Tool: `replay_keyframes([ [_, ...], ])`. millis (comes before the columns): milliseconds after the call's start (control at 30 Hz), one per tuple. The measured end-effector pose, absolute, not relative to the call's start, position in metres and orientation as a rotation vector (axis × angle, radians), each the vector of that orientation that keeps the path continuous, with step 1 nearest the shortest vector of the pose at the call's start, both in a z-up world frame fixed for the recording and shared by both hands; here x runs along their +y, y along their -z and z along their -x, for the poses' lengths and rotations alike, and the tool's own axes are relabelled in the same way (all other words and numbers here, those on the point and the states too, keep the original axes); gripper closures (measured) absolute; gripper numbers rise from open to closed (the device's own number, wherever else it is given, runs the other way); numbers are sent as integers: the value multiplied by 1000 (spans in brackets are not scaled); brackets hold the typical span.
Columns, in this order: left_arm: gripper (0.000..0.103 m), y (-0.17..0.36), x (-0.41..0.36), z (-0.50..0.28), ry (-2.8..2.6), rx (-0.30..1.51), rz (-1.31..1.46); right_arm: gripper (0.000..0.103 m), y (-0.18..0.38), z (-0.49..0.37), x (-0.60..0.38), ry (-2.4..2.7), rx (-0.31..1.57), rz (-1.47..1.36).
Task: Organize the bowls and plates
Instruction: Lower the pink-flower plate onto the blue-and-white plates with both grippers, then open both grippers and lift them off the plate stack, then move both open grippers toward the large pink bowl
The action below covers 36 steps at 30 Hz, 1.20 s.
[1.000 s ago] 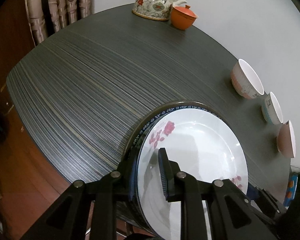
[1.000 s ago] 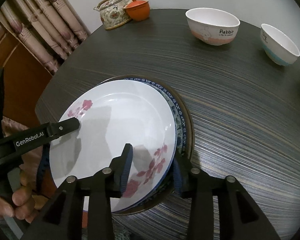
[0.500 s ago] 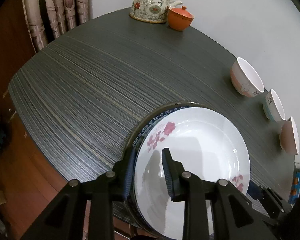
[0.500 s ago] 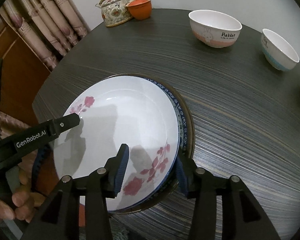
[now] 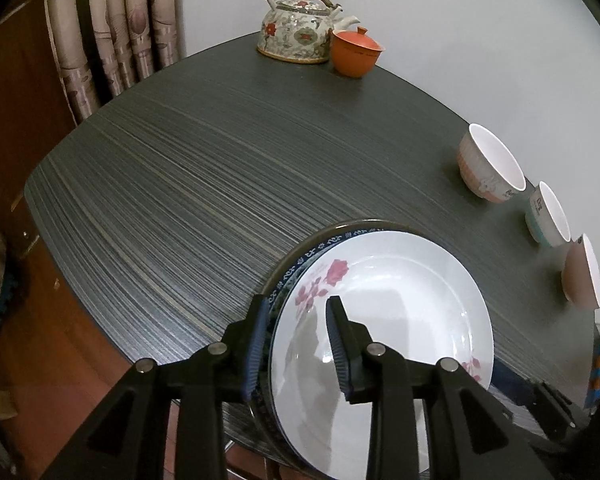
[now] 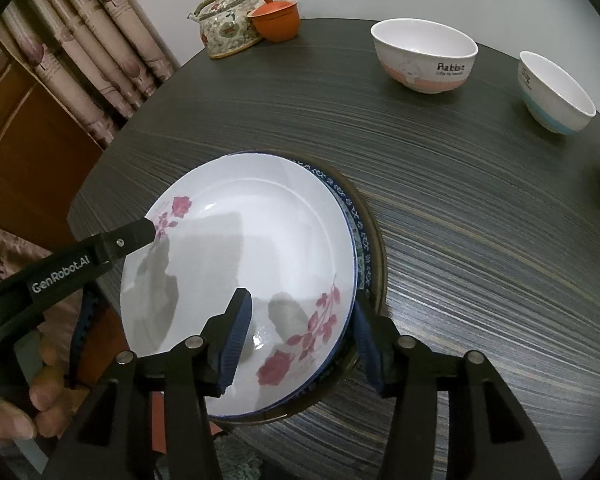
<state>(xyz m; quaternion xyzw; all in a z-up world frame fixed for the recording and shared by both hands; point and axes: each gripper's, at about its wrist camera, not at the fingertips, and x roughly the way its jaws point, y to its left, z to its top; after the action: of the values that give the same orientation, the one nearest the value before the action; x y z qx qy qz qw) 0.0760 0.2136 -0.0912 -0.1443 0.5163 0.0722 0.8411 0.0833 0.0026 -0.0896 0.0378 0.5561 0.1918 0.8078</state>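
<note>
Claws (image 5: 296,334) (image 6: 300,336), just widening, loosely straddle glossy round rose-printed plate (image 6: 240,272) rims.

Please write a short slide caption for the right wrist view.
Both grippers, jaws just opening, straddle the rim of the rose plate stacked on the plates; bowls wait behind.

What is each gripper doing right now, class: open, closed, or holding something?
Left gripper: jaws just opening, astride the plate stack's rim, not gripping.
Right gripper: the same at the opposite rim.
</note>
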Motion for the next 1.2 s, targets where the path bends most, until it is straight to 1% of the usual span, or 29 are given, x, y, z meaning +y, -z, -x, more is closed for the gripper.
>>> replay_keyframes([
  [233,71,91,212,-76,-159,1088,286,45,76,-80,-5,-412,1137,-91],
  [567,71,89,212,-75,-198,1071,265,44,78,-76,-50,-339,1133,-208],
  [767,71,91,208,-75,-209,1092,242,43,80,-77,-82,-285,1124,-266],
  [1067,71,71,167,-81,-119,1107,152,43,86,-77,-140,-192,1126,-372],
  [1200,69,58,134,-91,-47,1119,113,42,83,-75,-167,-159,1114,-403],
])
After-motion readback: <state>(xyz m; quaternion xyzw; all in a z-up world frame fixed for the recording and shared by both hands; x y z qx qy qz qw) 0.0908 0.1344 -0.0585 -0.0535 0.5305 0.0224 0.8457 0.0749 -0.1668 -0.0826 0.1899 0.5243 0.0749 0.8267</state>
